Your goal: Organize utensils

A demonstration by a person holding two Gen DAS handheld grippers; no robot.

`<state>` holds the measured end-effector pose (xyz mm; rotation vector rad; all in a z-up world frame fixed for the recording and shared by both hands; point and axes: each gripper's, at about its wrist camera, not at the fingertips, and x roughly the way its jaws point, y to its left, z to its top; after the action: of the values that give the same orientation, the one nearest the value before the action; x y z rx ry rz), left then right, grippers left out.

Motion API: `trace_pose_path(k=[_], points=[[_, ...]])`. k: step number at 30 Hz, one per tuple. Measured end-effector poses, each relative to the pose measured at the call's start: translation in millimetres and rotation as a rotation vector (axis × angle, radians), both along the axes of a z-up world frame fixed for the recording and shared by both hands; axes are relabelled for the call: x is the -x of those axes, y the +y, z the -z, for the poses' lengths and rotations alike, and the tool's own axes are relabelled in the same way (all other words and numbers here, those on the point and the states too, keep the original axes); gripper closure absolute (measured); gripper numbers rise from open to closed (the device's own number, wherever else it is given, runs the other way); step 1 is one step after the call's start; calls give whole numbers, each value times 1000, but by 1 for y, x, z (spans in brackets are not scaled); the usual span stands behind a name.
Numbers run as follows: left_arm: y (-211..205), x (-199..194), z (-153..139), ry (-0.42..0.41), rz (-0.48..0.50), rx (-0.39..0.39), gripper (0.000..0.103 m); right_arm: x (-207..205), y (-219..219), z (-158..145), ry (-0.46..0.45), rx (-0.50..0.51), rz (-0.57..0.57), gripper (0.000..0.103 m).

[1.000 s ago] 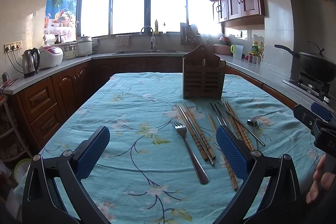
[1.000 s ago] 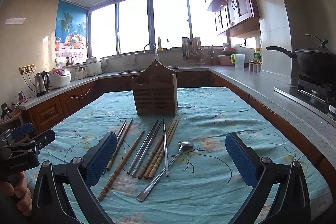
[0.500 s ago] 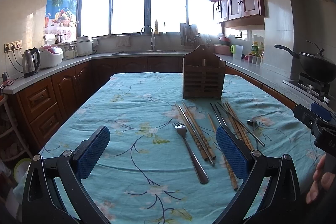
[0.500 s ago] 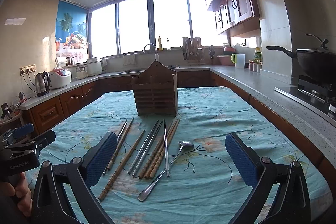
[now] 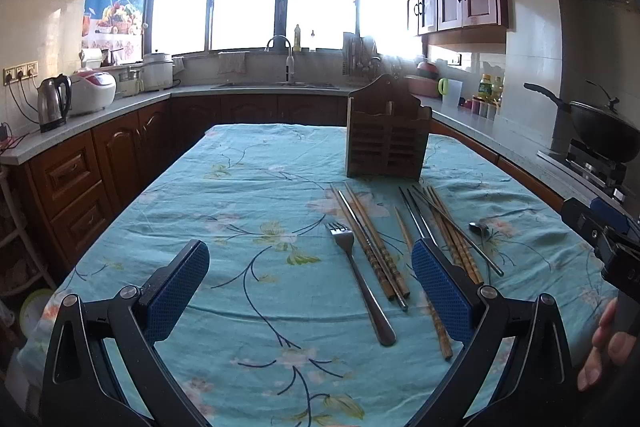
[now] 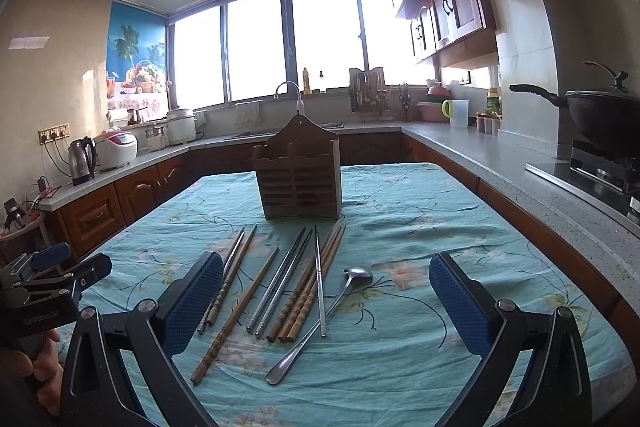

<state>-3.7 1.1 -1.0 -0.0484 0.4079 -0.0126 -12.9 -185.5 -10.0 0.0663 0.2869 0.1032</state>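
A slatted wooden utensil holder stands upright on the teal flowered tablecloth. In front of it lie a steel fork, several bamboo chopsticks, steel chopsticks and a steel spoon. My left gripper hovers open over the near edge, the fork between its blue pads. My right gripper is open too, framing the chopsticks and spoon. Neither holds anything.
Kitchen counters ring the table: a kettle and rice cooker on the left, a sink at the back, a black wok on the stove at right. A hand grips the other tool.
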Motion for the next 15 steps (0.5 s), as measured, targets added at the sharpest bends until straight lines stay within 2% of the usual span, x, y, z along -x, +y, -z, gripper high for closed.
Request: trace_pose_path(k=[8,11,15], points=[[1,-13,3,58,5,17,0,-12,-2,-1,51,-31,-15,0],[6,-27,6,114,17,53,0,-19,-5,-2,86,-45,-20,0],[8,-47,10,189,21,56,0,-33,-12,-1,141,-86,-29,0]])
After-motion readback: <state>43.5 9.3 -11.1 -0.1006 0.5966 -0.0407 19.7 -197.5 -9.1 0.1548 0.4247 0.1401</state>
